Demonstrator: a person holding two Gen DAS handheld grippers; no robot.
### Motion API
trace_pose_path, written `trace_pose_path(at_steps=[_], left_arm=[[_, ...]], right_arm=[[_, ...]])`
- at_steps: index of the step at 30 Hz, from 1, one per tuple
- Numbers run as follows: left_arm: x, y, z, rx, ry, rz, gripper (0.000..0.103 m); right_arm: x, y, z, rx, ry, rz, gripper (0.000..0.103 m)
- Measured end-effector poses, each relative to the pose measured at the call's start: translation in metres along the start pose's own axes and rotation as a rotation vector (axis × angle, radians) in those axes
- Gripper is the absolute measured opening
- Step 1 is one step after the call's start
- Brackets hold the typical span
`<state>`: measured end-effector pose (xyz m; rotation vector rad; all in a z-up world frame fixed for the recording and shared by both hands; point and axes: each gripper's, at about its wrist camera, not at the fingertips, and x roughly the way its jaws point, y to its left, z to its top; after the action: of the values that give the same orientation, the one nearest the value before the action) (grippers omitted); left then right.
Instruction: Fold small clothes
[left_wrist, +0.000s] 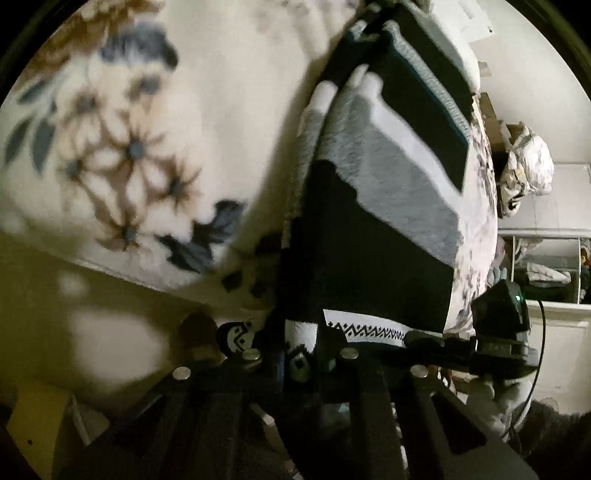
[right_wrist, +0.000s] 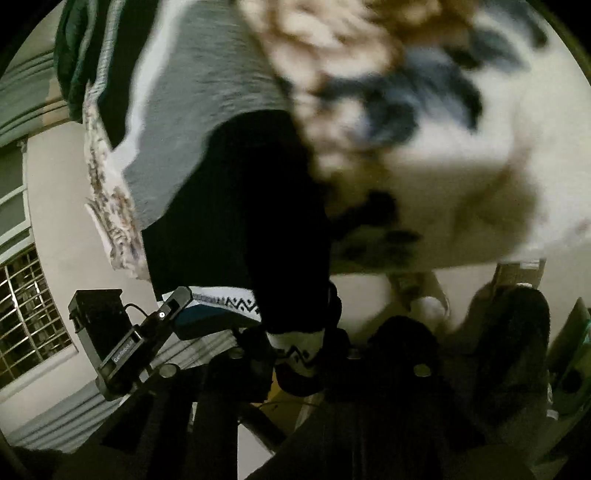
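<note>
We see one small knitted garment (left_wrist: 373, 229), striped in black, grey and white, stretched out ahead of both grippers, its long axis running away from the cameras. Its near hem carries a white band (left_wrist: 365, 328) with a black zigzag pattern. In the left wrist view, our left gripper (left_wrist: 295, 350) is closed down on that hem, the white patterned edge pinched between its dark fingers. In the right wrist view, our right gripper (right_wrist: 299, 354) is likewise clamped on a corner of the same hem, white cloth with black zigzag bunched between the fingers.

The knit looks soft and slightly fuzzy; the grey stripe has a heathered grain, and the black stripe nearest the grippers is the widest. The garment lies ahead of the grippers on a plush cream blanket (left_wrist: 155, 122) printed with brown and blue flowers, which spreads to the left of the left gripper and to the right of the right gripper, blurred in both views.

Each view shows the other gripper's black body at the hem's far end: at right beyond the left gripper, at left beyond the right gripper. A barred window (right_wrist: 29, 314) sits far left of the right gripper.
</note>
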<state>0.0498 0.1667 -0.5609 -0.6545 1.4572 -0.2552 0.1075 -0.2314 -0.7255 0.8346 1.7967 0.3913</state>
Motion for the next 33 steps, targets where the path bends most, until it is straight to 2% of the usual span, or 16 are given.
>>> trace_pose_path(at_steps=[4, 7, 11, 14, 20, 23, 28, 31, 33], left_arm=[[-0.032, -0.022, 0.005, -0.035, -0.057, -0.027, 0.008], [-0.066, -0.045, 0.018, -0.034, -0.115, -0.082, 0.008], [-0.101, -0.081, 0.058, 0.022, -0.195, -0.142, 0.008], [-0.114, -0.116, 0.111, 0.074, -0.271, -0.172, 0.009], [-0.103, -0.166, 0.213, 0.110, -0.376, -0.142, 0.009], [-0.085, -0.174, 0.261, 0.081, -0.398, -0.126, 0.009], [-0.062, -0.176, 0.326, 0.011, -0.411, -0.115, 0.011], [-0.046, -0.161, 0.364, -0.091, -0.411, -0.165, 0.013], [-0.038, -0.147, 0.383, -0.168, -0.414, -0.210, 0.017]], right_arm=[[-0.046, 0.021, -0.008, -0.012, -0.046, 0.073, 0.017], [-0.082, 0.049, -0.010, -0.019, -0.111, 0.144, 0.017], [-0.133, 0.098, 0.008, -0.066, -0.214, 0.206, 0.017], [-0.161, 0.129, 0.033, -0.099, -0.279, 0.227, 0.016], [-0.196, 0.184, 0.133, -0.133, -0.391, 0.222, 0.016], [-0.205, 0.206, 0.202, -0.150, -0.417, 0.197, 0.016], [-0.204, 0.224, 0.303, -0.118, -0.394, 0.198, 0.016], [-0.197, 0.234, 0.359, -0.089, -0.358, 0.230, 0.019], [-0.190, 0.237, 0.390, -0.071, -0.337, 0.255, 0.026]])
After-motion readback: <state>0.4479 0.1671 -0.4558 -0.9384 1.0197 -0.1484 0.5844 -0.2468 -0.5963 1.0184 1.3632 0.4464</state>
